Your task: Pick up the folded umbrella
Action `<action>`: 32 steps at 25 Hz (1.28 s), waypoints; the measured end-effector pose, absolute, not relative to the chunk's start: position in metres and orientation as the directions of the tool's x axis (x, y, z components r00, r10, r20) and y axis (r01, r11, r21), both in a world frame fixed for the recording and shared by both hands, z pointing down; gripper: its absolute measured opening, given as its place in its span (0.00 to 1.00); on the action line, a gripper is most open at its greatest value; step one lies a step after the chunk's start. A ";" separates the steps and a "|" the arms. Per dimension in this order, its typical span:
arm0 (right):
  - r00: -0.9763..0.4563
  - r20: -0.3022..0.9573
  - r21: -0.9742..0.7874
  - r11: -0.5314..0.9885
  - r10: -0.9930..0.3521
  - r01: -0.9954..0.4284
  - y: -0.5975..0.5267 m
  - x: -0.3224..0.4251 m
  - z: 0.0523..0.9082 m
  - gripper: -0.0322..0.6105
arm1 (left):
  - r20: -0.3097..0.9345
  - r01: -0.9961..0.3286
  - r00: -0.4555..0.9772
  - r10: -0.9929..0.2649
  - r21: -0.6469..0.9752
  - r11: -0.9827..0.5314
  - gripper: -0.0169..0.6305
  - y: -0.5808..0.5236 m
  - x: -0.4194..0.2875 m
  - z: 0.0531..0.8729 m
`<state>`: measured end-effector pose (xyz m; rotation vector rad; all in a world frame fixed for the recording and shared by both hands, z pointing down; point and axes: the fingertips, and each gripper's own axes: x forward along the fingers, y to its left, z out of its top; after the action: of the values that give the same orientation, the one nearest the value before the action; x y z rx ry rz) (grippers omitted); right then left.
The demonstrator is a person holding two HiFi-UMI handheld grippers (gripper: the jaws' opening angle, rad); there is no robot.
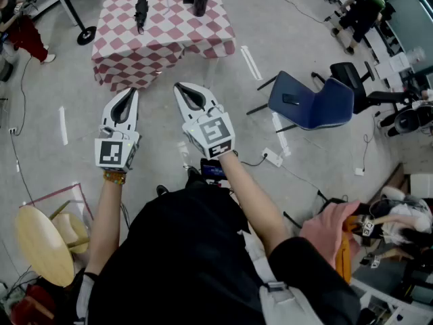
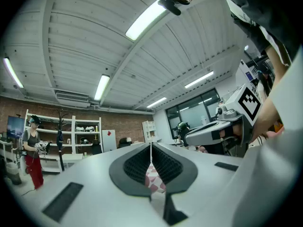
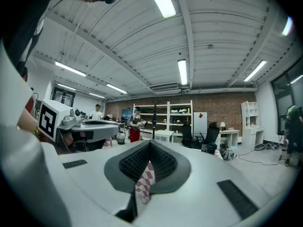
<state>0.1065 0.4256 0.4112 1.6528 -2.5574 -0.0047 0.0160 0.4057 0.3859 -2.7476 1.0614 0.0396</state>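
My left gripper (image 1: 132,95) and right gripper (image 1: 181,89) sit shut, empty; meeting the folded umbrella (image 1: 141,12), upper left, with jaws closed could shove it off the table (image 1: 169,42).

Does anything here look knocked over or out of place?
The blue chair right of the checkered table seems to lie tipped over, its legs pointing sideways. The folded umbrella lies flat on the table.

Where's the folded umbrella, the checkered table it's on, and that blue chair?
folded umbrella (image 1: 141,12), head view, middle of its black body.
checkered table (image 1: 169,40), head view, bare cloth near the front edge.
blue chair (image 1: 318,110), head view, its blue shell.
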 end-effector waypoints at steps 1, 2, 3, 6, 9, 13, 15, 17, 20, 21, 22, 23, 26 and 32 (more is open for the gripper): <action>-0.406 0.080 0.056 0.411 -0.910 -0.910 0.423 0.107 0.410 0.07 | -0.085 -0.671 0.739 -0.668 -0.170 -0.721 0.06 0.404 0.015 0.386; -0.405 0.080 0.057 0.410 -0.911 -0.910 0.420 0.107 0.408 0.07 | -0.079 -0.674 0.736 -0.672 -0.168 -0.719 0.06 0.403 0.013 0.386; -0.405 0.078 0.057 0.409 -0.911 -0.911 0.418 0.106 0.408 0.07 | -0.074 -0.677 0.733 -0.676 -0.166 -0.717 0.06 0.401 0.011 0.386; -0.406 0.057 0.067 0.409 -0.912 -0.910 0.412 0.099 0.405 0.08 | -0.068 -0.691 0.720 -0.690 -0.160 -0.705 0.06 0.396 0.003 0.389; -0.395 0.025 0.128 0.395 -0.918 -0.910 0.405 0.088 0.403 0.08 | -0.089 -0.697 0.716 -0.693 -0.143 -0.702 0.06 0.391 -0.009 0.392; -0.357 0.038 0.208 0.357 -0.933 -0.911 0.401 0.066 0.410 0.08 | -0.133 -0.694 0.720 -0.681 -0.127 -0.709 0.06 0.385 -0.028 0.390; -0.344 0.046 0.215 0.346 -0.938 -0.913 0.397 0.053 0.413 0.08 | -0.139 -0.692 0.721 -0.678 -0.113 -0.713 0.06 0.382 -0.041 0.390; -0.339 0.055 0.222 0.343 -0.939 -0.913 0.396 0.043 0.418 0.08 | -0.133 -0.691 0.722 -0.679 -0.105 -0.715 0.06 0.380 -0.051 0.394; -0.326 0.065 0.213 0.333 -0.943 -0.919 0.395 0.039 0.427 0.08 | -0.119 -0.695 0.719 -0.684 -0.103 -0.712 0.06 0.380 -0.060 0.401; -0.321 0.067 0.213 0.328 -0.945 -0.921 0.395 0.040 0.429 0.08 | -0.115 -0.700 0.714 -0.691 -0.096 -0.707 0.05 0.379 -0.060 0.404; -0.319 0.068 0.218 0.326 -0.945 -0.920 0.394 0.041 0.430 0.08 | -0.113 -0.708 0.706 -0.699 -0.087 -0.701 0.05 0.378 -0.060 0.406; -0.322 0.069 0.229 0.329 -0.944 -0.916 0.392 0.042 0.432 0.08 | -0.111 -0.716 0.698 -0.708 -0.079 -0.693 0.05 0.376 -0.059 0.408; -0.336 0.072 0.237 0.343 -0.939 -0.909 0.382 0.047 0.438 0.08 | -0.097 -0.741 0.671 -0.735 -0.075 -0.667 0.05 0.363 -0.052 0.413; -0.365 0.058 0.159 0.370 -0.929 -0.915 0.354 0.071 0.438 0.08 | -0.060 -0.772 0.635 -0.770 -0.092 -0.629 0.05 0.341 -0.031 0.410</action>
<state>0.0705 0.3538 0.4376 1.6839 -2.4836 -0.1497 -0.0310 0.3414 0.4100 -2.7416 1.2973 0.0222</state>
